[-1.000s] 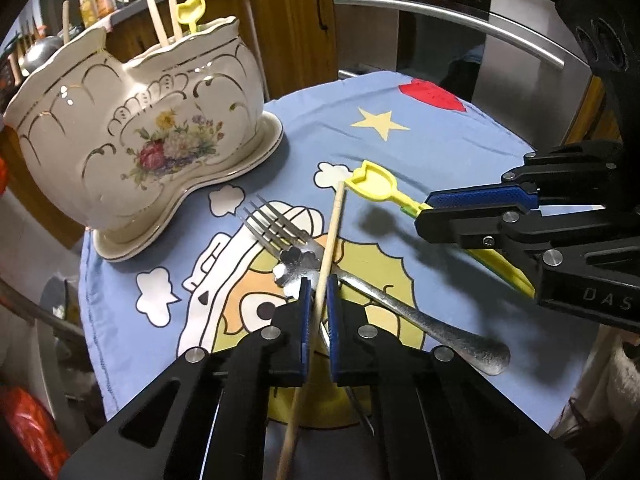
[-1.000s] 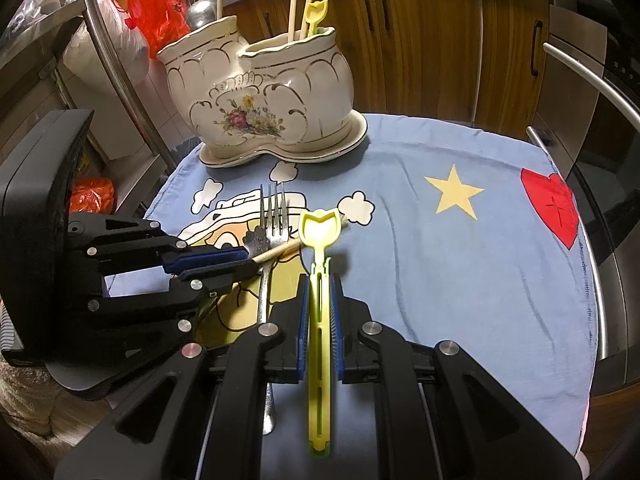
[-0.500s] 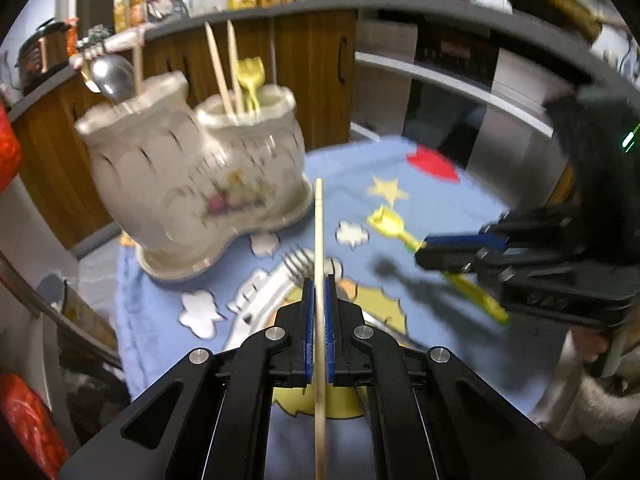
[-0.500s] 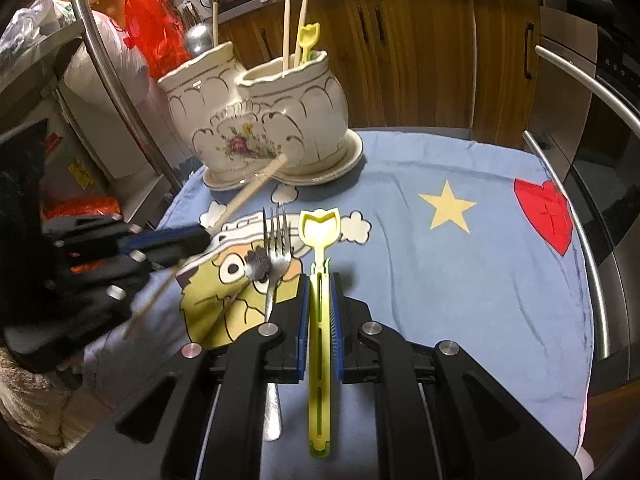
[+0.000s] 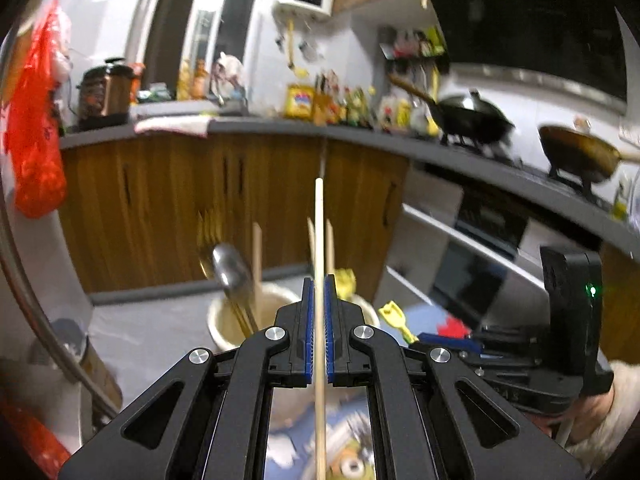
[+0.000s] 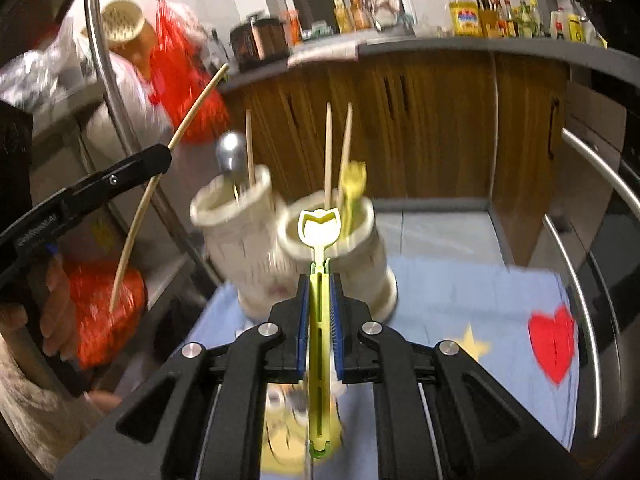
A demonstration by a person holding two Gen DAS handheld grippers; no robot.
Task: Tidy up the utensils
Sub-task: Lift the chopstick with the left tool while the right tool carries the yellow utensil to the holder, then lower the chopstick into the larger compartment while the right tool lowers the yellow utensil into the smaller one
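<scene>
My left gripper (image 5: 319,284) is shut on a wooden chopstick (image 5: 319,240) and holds it up in the air, above and in front of the cream ceramic holder (image 5: 232,324). My right gripper (image 6: 319,276) is shut on a yellow plastic fork (image 6: 319,224), lifted with its head just before the holder's right cup (image 6: 360,240). The holder's left cup (image 6: 240,232) holds a metal spoon (image 6: 228,152) and a chopstick; the right cup holds two chopsticks and a yellow fork. The left gripper (image 6: 160,160) with its chopstick (image 6: 136,232) also shows at the left of the right wrist view.
The holder stands on a blue cartoon cloth (image 6: 460,300) with a star and a red heart. Wooden cabinets (image 5: 160,200) and a counter with bottles lie behind. An oven with a steel handle (image 6: 592,320) is at the right. Red bags (image 6: 100,312) hang at the left.
Both grippers have risen from the cloth with their utensils. The chopstick and the yellow fork left the cloth and now stand near the holder's rims. The metal fork stays behind.
</scene>
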